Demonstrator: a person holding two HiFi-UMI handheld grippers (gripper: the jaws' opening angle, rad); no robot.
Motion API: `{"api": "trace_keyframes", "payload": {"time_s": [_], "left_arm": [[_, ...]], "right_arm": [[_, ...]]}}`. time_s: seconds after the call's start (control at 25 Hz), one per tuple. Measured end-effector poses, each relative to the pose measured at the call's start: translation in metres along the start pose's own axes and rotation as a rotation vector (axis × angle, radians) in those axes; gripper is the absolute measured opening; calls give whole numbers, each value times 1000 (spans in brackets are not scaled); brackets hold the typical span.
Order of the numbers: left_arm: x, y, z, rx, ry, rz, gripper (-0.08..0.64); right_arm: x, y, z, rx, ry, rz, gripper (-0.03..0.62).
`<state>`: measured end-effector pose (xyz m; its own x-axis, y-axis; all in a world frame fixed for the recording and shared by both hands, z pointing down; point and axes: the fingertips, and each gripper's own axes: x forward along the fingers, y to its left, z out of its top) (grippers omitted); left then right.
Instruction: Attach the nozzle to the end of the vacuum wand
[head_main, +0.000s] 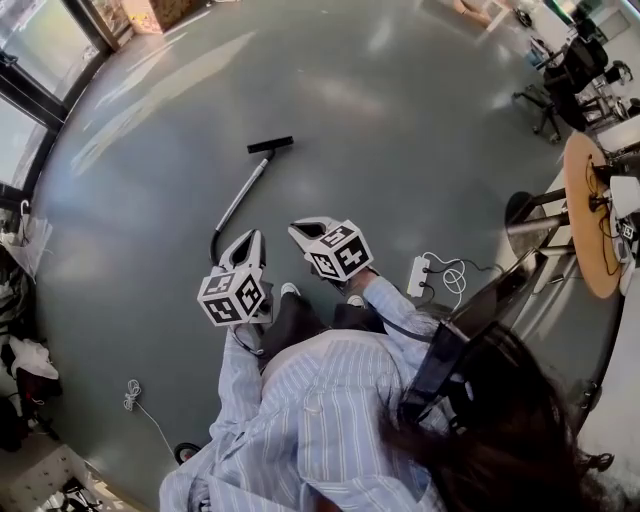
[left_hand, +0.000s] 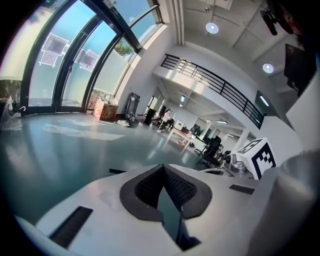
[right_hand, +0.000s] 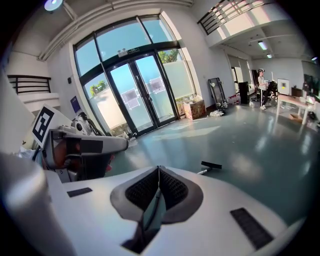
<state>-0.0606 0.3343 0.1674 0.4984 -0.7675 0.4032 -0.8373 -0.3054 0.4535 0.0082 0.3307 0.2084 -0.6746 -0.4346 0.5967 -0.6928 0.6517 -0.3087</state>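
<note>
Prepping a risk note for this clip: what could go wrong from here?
1. The left gripper and right gripper are both shut and empty, clear of the wand; reaching in shut would likely shove it away.
2. The nozzle lies at the wand's far end; whether it is seated cannot be told, so a nudge may skew it.
3. The power strip and its cable lie close beside the person: trip risk.

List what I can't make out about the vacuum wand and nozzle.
Head view: whether the nozzle is locked onto the wand or only lies against it, too small.
Head view: the wand's near end, behind the left gripper.
Right gripper view: most of the wand, behind the right gripper's own body.
</note>
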Motion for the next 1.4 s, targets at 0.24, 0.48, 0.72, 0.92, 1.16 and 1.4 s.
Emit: {"api": "trace_keyframes", "payload": {"time_s": [0.24,0.48,0.72,0.92,1.16,1.4], "left_arm": [[2,-84,-45,-112,-21,-18,5],[0,-152,-90,29,39,20,5],[-24,-165,-118,5,18,79,5],[-34,-174,-137,-60,-12,113,5],[-41,-184,-147,-104,-30,114,5],[-41,-190,-146,-123,-64,133,5]], "right_arm": [[-79,-6,-55,-55,7,34,9],[-130,-32,-94,17,-20,58,9],[-140,-18,-114,-23,-18,110,9],[-153,-12,-132,-62,2,141,9],[-162,-9,-146,-104,34,143,9],[-167,-14,-147,-149,41,158,9]]}}
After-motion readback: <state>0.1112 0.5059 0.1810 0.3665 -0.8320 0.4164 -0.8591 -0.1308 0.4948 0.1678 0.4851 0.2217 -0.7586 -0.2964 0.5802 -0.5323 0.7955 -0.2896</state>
